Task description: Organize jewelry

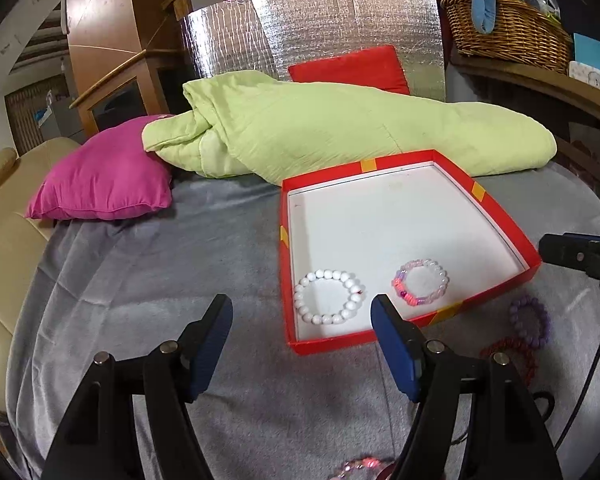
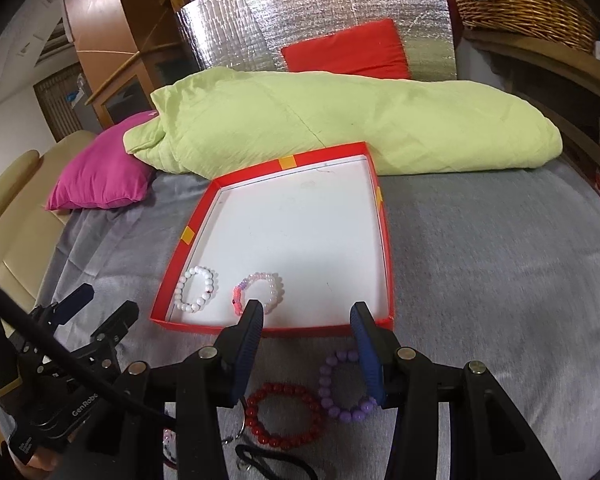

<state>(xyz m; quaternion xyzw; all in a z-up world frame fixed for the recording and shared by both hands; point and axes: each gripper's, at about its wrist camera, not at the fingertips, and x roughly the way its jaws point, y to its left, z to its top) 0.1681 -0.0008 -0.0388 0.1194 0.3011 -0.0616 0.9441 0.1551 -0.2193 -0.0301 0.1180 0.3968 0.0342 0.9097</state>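
With both tongs released, lower your right gripper straight over the purple bracelet lying on the grey blanket just before the red box, pinching only its beads.

The shallow red cardboard box has lots of bare white floor at its back and right side. Only a white bead bracelet and a pink bead bracelet lie near its front wall. The grey bed cover to the right of the box is wide and flat. Behind the box, a fat green quilt touches its back wall and blocks the way.
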